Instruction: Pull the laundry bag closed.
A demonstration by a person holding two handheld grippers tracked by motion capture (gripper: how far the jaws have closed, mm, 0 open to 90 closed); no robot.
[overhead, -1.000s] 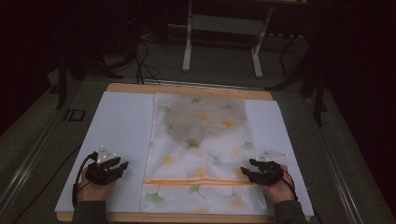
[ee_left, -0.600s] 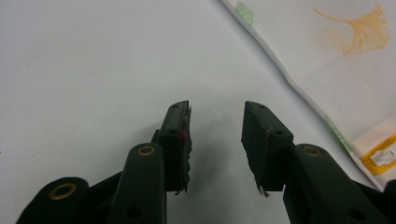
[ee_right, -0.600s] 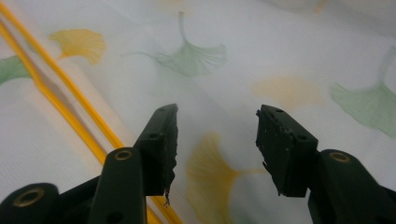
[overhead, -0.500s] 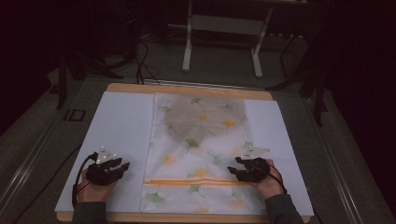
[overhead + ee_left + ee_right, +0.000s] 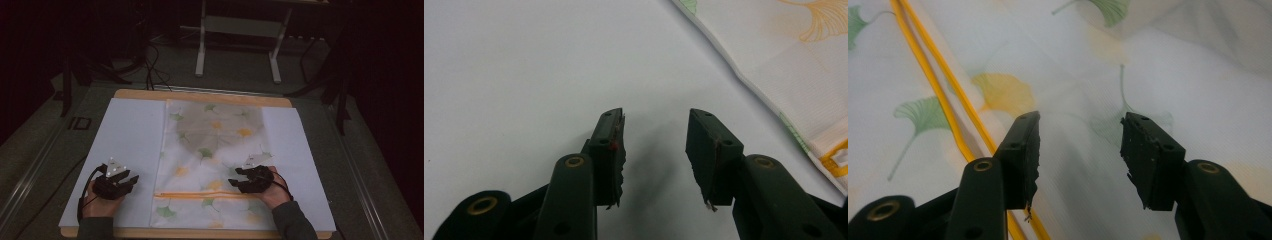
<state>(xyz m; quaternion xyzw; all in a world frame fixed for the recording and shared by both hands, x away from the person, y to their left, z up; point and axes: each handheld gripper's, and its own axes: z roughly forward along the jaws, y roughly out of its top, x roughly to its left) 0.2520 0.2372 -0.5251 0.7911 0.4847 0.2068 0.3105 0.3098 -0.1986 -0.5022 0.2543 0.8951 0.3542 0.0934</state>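
Right gripper (image 5: 239,183) now over cloth (image 5: 215,150)

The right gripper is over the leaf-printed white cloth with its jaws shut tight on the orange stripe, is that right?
Not quite. The right gripper is over the leaf-printed white cloth, but its jaws stand open with nothing between them; the orange stripe runs beside its left jaw. The right gripper view shows this.

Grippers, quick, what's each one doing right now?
Left gripper: open, empty, over the white sheet; jaws have just been opening.
Right gripper: open, empty, over the leaf-print cloth.
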